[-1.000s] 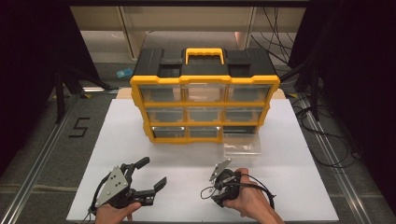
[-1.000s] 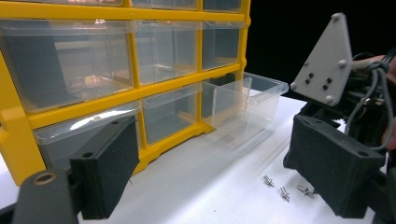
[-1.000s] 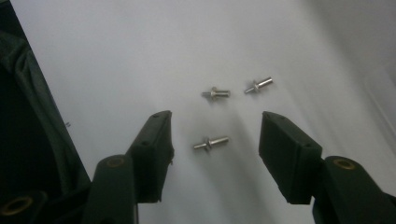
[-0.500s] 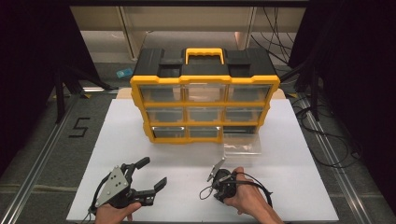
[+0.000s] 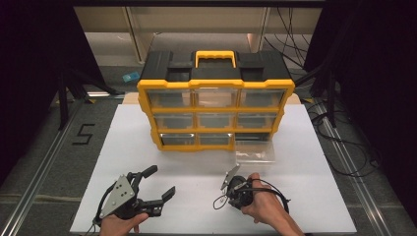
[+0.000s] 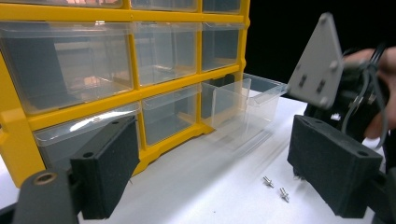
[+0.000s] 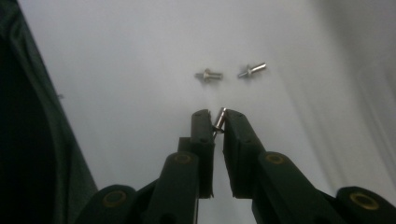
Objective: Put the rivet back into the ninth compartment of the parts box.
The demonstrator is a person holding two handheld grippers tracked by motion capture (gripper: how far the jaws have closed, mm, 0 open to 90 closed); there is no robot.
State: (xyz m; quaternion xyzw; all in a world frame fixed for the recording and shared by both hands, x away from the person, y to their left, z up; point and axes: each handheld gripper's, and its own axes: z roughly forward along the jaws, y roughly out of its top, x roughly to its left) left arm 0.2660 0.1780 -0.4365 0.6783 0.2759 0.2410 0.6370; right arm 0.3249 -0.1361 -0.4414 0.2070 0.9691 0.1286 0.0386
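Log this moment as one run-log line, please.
right gripper: jaws just closed on small metal pin | loose pins: two on table | left gripper: open, idle | bottom-right drawer: pulled out

black "5" marked on floor point(image 5: 84, 133)

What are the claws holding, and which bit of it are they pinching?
The right claw has just closed on a small metal screw, pinching its lower end between the tips while the other end sticks up. The left claw is open and holds nothing.
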